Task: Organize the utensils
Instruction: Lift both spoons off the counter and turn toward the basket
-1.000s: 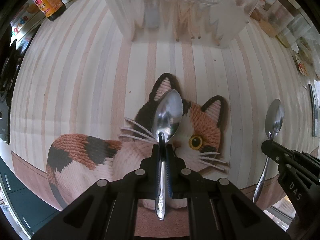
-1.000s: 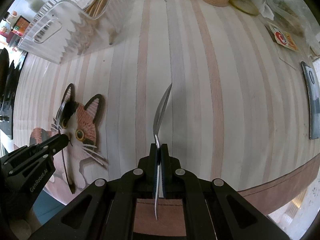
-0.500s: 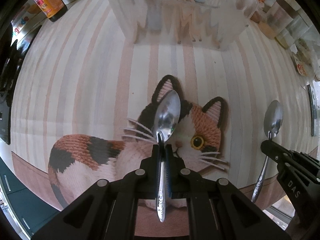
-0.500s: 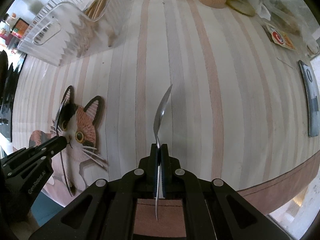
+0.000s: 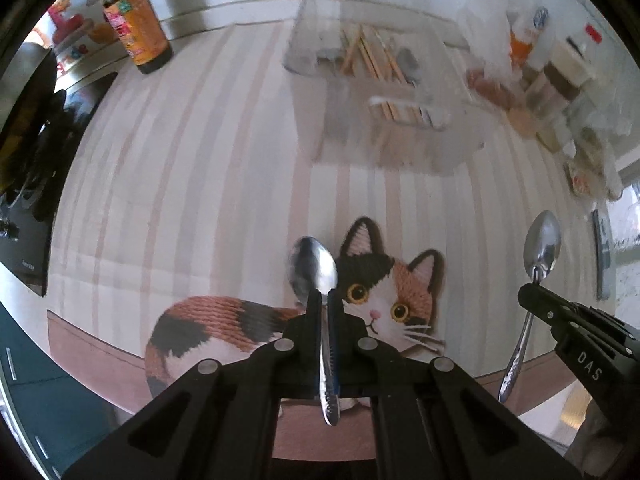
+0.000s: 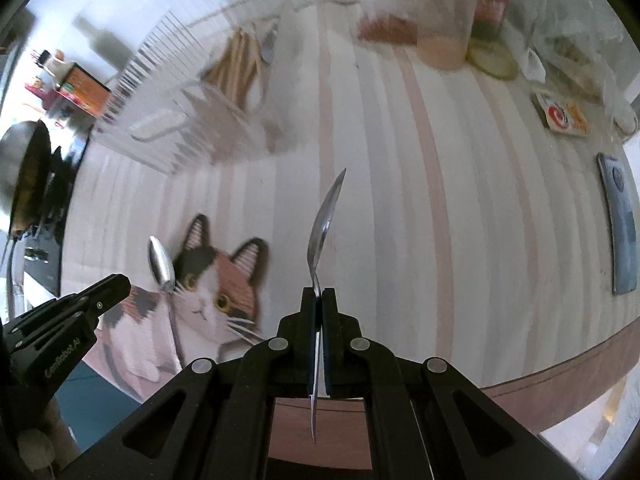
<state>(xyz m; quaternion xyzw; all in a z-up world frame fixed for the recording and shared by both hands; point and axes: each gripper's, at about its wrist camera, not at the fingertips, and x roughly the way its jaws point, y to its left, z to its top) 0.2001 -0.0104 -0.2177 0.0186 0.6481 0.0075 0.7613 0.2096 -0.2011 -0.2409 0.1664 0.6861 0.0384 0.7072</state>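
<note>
Since the earlier frames both grippers are seen to have been raised from the striped table (image 5: 200, 184): the cat-shaped mat (image 5: 372, 296), which was directly beneath the left jaws, now lies lower in view and just to their right, and the clear utensil basket (image 5: 384, 92) is seen farther ahead of both tools, with more of its inside exposed. The basket is placed ahead of and above the left jaws, and ahead and to the left of the right jaws; wooden chopsticks (image 5: 376, 56) and a spoon already stowed are visible inside it. The left gripper (image 5: 325, 300) is clamped tight on the neck of a spoon (image 5: 316, 268), whose bowl is projected forward of the jaws and whose handle is trailed back between the fingers. The right gripper (image 6: 318, 296) is likewise closed on a second spoon (image 6: 326, 216), seen edge-on. The carrying step is judged to be in hand. Next, both spoons are to be carried forward over the basket rim, lowered bowl first into the compartment, and released only once clear of the chopsticks.
</note>
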